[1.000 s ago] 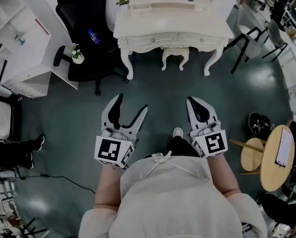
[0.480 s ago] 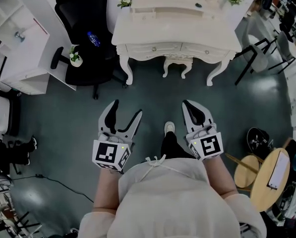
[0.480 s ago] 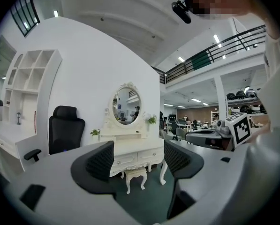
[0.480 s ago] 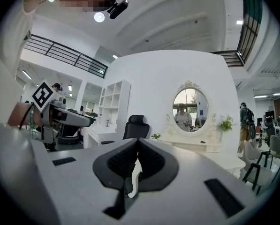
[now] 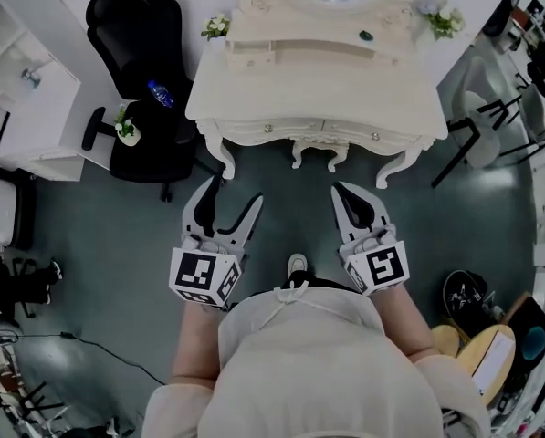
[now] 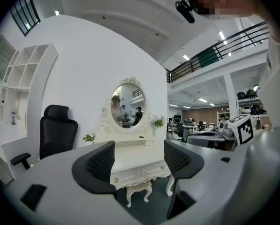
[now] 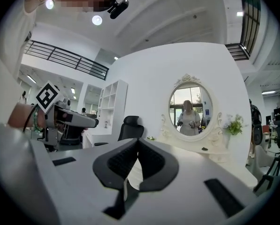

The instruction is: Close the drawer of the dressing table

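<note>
The white dressing table with an oval mirror stands straight ahead, also seen between the left jaws in the left gripper view. Its two drawer fronts with small knobs face me; both look level with the table's front, and I cannot tell whether either stands out. My left gripper is open and empty, a short way in front of the table's left leg. My right gripper is shut on nothing, near the table's right half, its jaws touching. Neither touches the table.
A black office chair with a blue bottle on its seat stands left of the table, beside a small potted plant and white shelving. A white stool sits under the table. Black chairs and a round wooden table are at right.
The person has walked forward, so the dressing table is nearer and larger. Both grippers keep their pose: left open, right shut.
</note>
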### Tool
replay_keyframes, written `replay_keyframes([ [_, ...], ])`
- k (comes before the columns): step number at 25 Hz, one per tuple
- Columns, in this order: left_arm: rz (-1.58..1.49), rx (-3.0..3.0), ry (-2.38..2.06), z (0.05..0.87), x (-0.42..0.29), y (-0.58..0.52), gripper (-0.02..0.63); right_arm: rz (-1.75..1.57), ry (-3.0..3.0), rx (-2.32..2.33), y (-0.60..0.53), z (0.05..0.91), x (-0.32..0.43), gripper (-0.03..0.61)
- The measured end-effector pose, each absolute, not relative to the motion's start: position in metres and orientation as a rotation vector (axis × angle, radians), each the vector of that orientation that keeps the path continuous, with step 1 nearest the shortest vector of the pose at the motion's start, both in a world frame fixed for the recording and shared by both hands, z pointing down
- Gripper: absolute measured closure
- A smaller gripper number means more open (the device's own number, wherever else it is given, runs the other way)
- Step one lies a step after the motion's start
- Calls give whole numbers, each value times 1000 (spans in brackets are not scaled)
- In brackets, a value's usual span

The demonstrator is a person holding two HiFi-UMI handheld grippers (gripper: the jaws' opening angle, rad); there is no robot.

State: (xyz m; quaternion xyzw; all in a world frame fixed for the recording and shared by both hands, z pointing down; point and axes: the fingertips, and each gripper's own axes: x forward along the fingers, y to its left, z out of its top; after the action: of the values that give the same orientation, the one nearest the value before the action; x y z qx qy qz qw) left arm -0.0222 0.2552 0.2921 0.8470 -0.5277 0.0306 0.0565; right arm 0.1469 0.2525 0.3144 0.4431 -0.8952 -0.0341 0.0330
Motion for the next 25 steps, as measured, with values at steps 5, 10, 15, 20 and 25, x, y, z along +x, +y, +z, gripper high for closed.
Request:
replay_keyframes([
  [5,128,2544,-1654,298,-8,209,279,-89,-2766,1317,201,323,162,572],
  [10,166,2518,-1667,305,-6,164,279,-49,-2750,1292,151,339,166,572],
  [15,166,2504,-1650,317,-11,100,279,-41,-2733,1297,100,343,164,572],
  [20,163,2533,-1587,334,-2,28,279,-72,-2704,1298,37,351,161,572],
  [25,179,2495,-1528,355,-10,-43,279,11,-2677,1297,-37,367,153,572],
])
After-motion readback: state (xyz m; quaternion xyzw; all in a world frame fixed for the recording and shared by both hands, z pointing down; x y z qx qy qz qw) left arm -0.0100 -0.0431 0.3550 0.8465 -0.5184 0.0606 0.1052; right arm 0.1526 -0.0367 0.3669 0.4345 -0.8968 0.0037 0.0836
